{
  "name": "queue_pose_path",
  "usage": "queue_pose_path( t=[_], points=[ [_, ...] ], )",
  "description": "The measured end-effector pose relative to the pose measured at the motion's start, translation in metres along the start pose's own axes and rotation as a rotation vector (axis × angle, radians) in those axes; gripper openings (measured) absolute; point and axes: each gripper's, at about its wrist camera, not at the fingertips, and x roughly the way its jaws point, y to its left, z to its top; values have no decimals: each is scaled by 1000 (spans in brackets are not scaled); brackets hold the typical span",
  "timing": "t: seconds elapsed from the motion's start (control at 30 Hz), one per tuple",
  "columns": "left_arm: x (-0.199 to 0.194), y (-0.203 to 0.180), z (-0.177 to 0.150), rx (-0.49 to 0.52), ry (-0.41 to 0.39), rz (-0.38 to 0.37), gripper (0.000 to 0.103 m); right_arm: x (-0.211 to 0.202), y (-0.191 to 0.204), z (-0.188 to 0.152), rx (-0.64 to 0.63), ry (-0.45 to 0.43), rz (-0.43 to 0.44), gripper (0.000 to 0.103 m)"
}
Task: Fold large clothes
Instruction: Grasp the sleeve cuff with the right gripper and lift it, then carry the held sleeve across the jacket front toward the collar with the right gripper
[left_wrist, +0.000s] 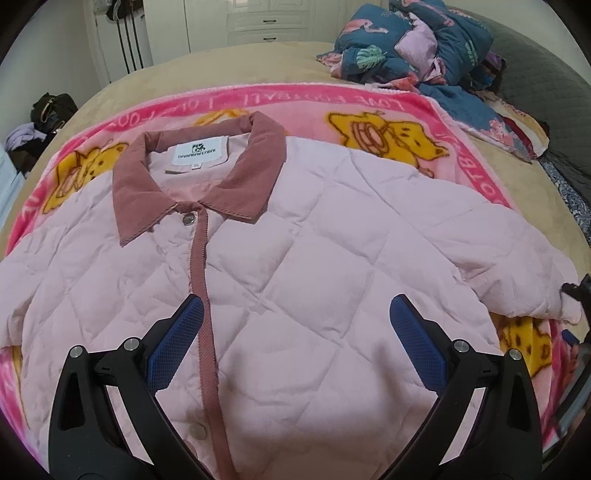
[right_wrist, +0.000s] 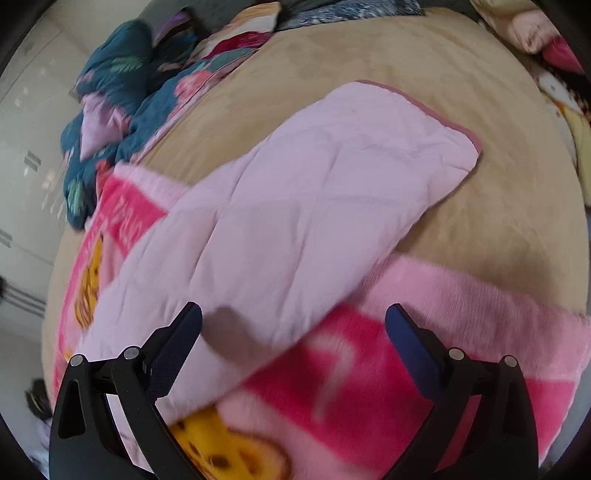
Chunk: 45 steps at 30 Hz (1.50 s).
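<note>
A pale pink quilted jacket (left_wrist: 295, 258) lies front up and buttoned on a pink cartoon blanket (left_wrist: 406, 107). Its dusty-rose corduroy collar (left_wrist: 192, 184) points away from me. My left gripper (left_wrist: 295, 306) hovers open above the jacket's chest, empty, its blue pads either side of the placket area. In the right wrist view one jacket sleeve (right_wrist: 314, 192) stretches out over the blanket (right_wrist: 461, 314) onto the tan bedspread (right_wrist: 498, 221), cuff at the far end. My right gripper (right_wrist: 293, 314) stands open over the sleeve's near part, holding nothing. That view is motion-blurred.
A crumpled dark blue floral quilt (left_wrist: 424, 48) is heaped at the bed's far right. White wardrobes (left_wrist: 229, 22) stand behind the bed, and a dark bag (left_wrist: 51, 110) sits on the floor at left. More bedding (right_wrist: 554, 74) lies at the right.
</note>
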Motion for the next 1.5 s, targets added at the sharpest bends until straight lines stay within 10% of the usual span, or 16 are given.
queue_pose_path(
  t=[0.13, 0.47, 1.0, 1.5],
  points=[
    [2, 9, 3, -20, 8, 6, 95, 17, -18, 24, 87, -1, 19, 97],
    [-15, 45, 13, -45, 4, 55, 95, -11, -11, 48, 62, -145, 203, 22],
    [-82, 105, 31, -111, -91, 15, 95, -167, 166, -10, -475, -332, 587, 16],
    [-119, 175, 26, -225, -146, -51, 95, -213, 264, -106, -818, -328, 716, 16]
  ],
)
